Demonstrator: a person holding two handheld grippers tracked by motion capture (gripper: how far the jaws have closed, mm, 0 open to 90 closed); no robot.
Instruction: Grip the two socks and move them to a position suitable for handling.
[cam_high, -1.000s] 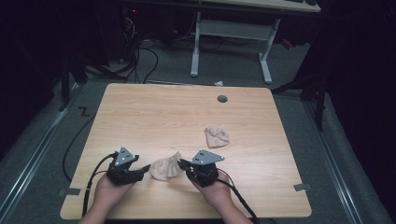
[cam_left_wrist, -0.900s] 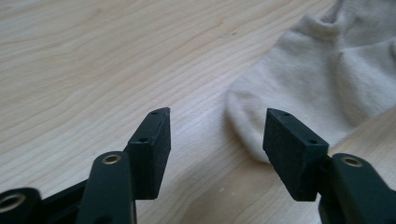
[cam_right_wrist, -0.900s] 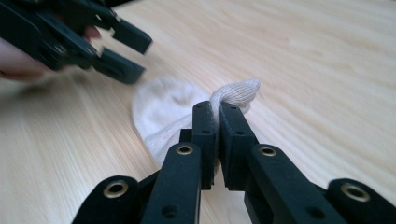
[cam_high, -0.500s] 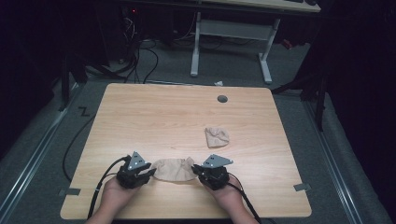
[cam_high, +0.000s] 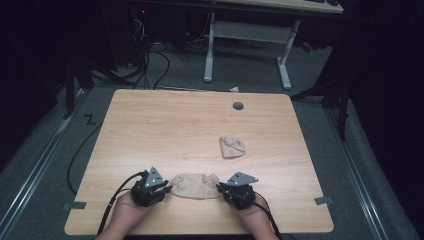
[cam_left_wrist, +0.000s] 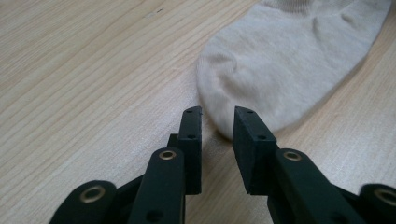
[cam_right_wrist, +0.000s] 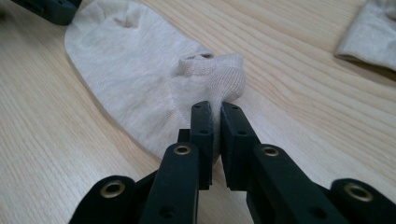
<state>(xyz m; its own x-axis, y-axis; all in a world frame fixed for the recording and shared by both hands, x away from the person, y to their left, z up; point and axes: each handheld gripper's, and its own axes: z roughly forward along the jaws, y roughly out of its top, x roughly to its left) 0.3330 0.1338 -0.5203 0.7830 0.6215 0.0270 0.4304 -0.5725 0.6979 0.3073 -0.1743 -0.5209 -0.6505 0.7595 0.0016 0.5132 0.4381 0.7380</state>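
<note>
R gripper (cam_right_wrist: 217, 109) is pinching the sock (cam_high: 195, 185) at one end; L gripper (cam_left_wrist: 217, 114), jaws just narrowing w/ a small gap, is sitting at the other end, sock edge between the tips. 2nd sock (cam_high: 232, 146) is lying farther back on the table (cam_high: 165, 125), nothing blocking.

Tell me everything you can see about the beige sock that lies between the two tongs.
The sock is a short beige one of soft knit, lying flat and stretched sideways near the front edge of the wooden table. The right tongs pinch a fold of cloth at its cuff end. At its rounded toe end, the left tongs, whose jaws have just been closing, stand apart with the sock's edge just ahead of the gap.
</note>
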